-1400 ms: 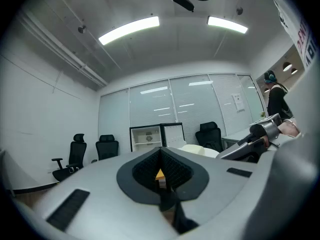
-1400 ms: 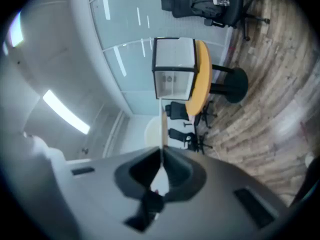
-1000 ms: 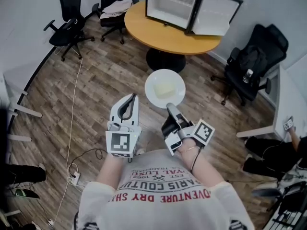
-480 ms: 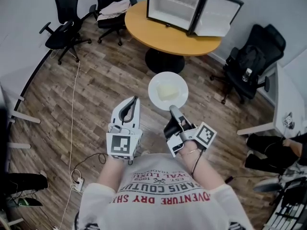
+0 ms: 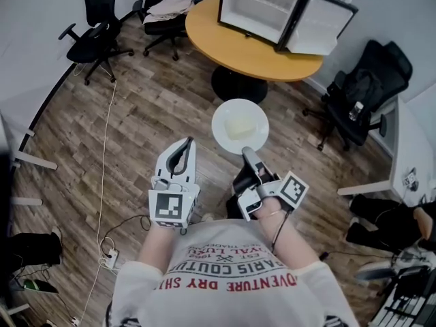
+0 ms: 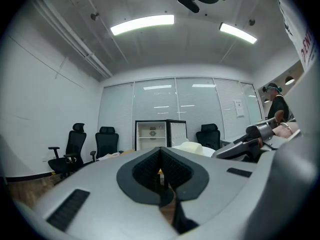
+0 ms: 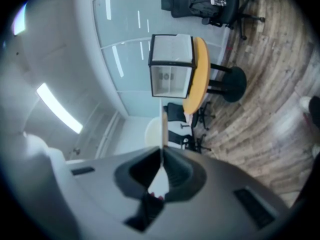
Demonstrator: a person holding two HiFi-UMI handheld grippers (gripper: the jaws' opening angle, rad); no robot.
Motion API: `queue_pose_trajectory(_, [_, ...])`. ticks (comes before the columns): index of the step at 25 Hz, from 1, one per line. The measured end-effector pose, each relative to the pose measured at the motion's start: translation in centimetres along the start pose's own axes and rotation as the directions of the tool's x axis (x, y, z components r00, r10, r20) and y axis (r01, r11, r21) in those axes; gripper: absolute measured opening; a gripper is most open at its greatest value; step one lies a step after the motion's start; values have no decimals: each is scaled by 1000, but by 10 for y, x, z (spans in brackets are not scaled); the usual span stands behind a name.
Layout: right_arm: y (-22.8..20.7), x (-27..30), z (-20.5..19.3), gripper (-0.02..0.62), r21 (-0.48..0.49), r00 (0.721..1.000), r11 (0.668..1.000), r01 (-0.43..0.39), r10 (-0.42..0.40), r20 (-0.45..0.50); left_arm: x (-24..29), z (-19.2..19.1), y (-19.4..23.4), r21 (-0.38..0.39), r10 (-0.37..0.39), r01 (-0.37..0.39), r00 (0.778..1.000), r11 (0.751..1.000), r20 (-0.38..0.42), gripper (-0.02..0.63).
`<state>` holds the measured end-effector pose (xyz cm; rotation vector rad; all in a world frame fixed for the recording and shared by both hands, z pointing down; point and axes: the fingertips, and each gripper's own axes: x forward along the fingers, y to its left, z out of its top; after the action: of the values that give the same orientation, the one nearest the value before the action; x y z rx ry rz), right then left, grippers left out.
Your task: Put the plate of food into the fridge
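Note:
A white plate (image 5: 240, 127) carrying a pale yellow block of food (image 5: 239, 125) hangs level over the wood floor. My right gripper (image 5: 246, 152) is shut on its near rim. In the right gripper view the plate (image 7: 162, 126) shows edge-on, pinched between the jaws of the right gripper (image 7: 162, 151). My left gripper (image 5: 187, 142) is beside it on the left, shut, with nothing in it. The small fridge (image 5: 262, 5) stands on the round orange table (image 5: 225, 43) ahead, its door (image 5: 320, 27) swung open to the right. In the left gripper view the left gripper (image 6: 161, 153) points at the fridge (image 6: 152, 135).
Black office chairs (image 5: 99, 16) stand at the back left, another (image 5: 364, 90) at the right of the table. A white cable (image 5: 103, 169) runs along the floor to a socket strip at the left. A desk edge (image 5: 402, 148) lies at the right.
Both grippers and the plate have moved forward towards the table. The table and fridge sit closer and more to the right in the head view. The grip on the plate is unchanged.

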<state>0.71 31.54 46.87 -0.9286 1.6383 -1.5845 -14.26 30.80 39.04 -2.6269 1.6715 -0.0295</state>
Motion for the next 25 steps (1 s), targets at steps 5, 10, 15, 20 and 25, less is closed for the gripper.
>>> queue_pose_trajectory(5, [-12, 28, 19, 38, 27, 999, 1000, 3, -2, -45, 25, -7, 7, 18, 38, -37, 999, 999, -8, 34])
queue_pose_trajectory(10, [-6, 75, 68, 38, 34, 994, 999, -20, 23, -108, 82, 0, 6, 19, 88, -88, 996, 996, -14, 34])
queue_pose_trajectory(15, [5, 113, 113, 38, 17, 986, 998, -58, 60, -154, 132, 9, 10, 58, 134, -134, 991, 989, 17, 34])
queue_pose_trajectory(20, [2, 132, 154, 38, 14, 982, 997, -70, 71, -174, 174, 6, -1, 42, 153, -154, 988, 987, 20, 34])
queue_pose_trajectory(25, [5, 163, 221, 38, 26, 982, 997, -68, 72, -177, 248, 12, -13, 44, 164, -164, 986, 985, 13, 34])
